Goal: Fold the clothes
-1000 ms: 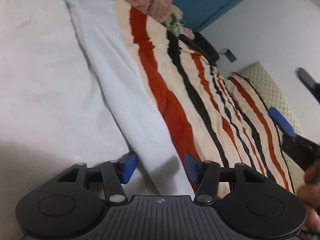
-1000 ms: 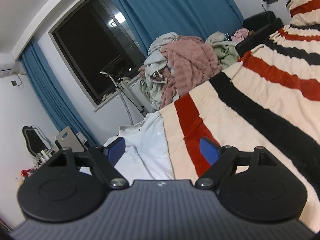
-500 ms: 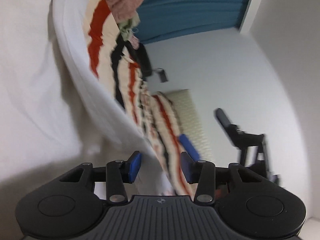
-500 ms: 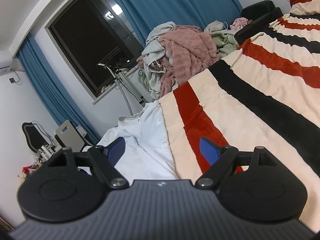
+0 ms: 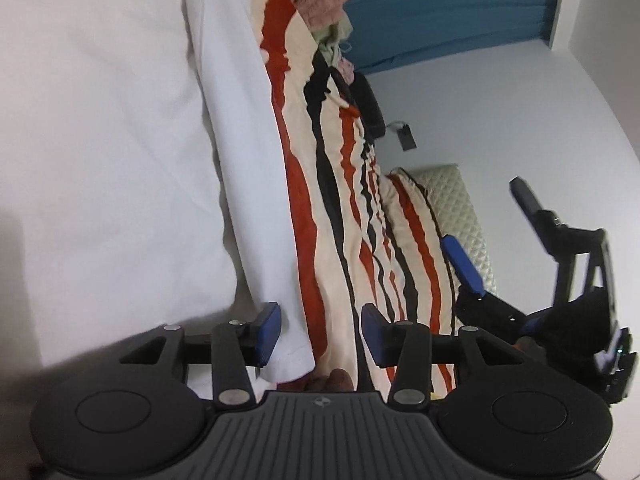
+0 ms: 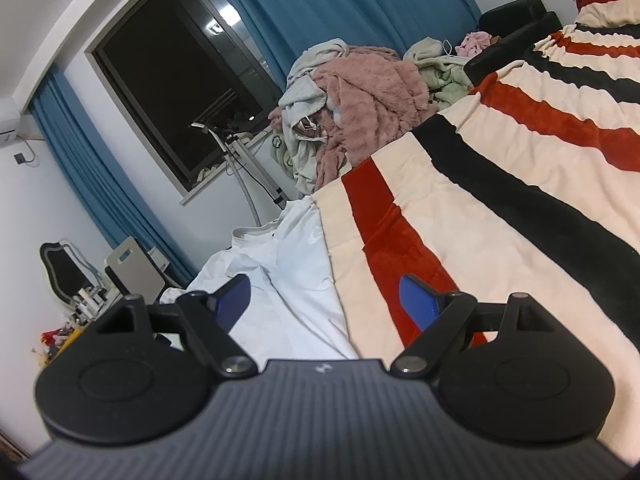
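Observation:
A white garment (image 5: 120,140) lies spread on the striped blanket (image 5: 332,208) of a bed. One long sleeve (image 5: 248,168) runs down to my left gripper (image 5: 320,330), which is open; the sleeve's cuff end sits between its blue pads, untouched by the right pad. In the right wrist view the same white garment (image 6: 288,280) shows with its collar at the far end. My right gripper (image 6: 326,304) is open and empty, low over the garment's edge and the blanket (image 6: 500,200). It also shows in the left wrist view (image 5: 464,264) at the right.
A heap of unfolded clothes (image 6: 360,116), pink and grey-green, sits at the far end of the bed. Blue curtains (image 6: 320,8) and a dark window (image 6: 176,92) stand behind. A quilted headboard (image 5: 456,216) and a white wall (image 5: 500,100) lie to the right.
My left gripper has swung and tilted, and the sleeve's cuff end now lies between its pads with the jaws narrower than a second ago. My right gripper has dipped slightly and stays open.

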The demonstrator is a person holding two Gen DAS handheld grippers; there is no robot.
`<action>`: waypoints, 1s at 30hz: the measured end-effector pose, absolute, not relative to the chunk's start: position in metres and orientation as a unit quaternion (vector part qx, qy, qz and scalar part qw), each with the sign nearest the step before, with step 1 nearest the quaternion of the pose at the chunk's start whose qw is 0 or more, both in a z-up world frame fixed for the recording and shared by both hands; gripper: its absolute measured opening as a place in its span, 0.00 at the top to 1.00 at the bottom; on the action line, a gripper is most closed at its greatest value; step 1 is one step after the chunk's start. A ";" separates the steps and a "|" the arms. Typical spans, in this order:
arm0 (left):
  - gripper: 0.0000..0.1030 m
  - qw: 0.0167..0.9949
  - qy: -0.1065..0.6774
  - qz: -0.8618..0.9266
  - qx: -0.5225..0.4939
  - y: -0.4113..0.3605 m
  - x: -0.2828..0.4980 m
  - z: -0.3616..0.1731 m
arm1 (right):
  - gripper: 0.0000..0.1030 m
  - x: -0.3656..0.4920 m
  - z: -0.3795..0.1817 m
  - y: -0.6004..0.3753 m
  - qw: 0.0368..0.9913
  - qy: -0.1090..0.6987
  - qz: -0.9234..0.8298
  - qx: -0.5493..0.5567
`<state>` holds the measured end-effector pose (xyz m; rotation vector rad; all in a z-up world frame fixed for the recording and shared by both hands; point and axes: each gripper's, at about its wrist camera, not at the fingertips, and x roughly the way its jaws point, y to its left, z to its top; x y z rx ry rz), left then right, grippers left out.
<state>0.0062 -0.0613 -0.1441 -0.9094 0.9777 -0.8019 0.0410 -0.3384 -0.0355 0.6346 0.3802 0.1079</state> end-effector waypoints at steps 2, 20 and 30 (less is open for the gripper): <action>0.52 0.715 0.442 -0.347 -0.416 -0.057 0.004 -0.146 | 0.19 0.041 -0.036 -0.338 0.930 0.187 0.057 0.312; 0.98 0.749 0.449 -0.320 -0.368 -0.029 0.014 -0.074 | 0.19 0.046 -0.040 -0.323 0.935 0.208 0.061 0.282; 0.98 0.765 0.535 -0.233 -0.274 0.028 0.000 -0.061 | 0.19 0.048 -0.043 -0.300 0.932 0.233 0.095 0.262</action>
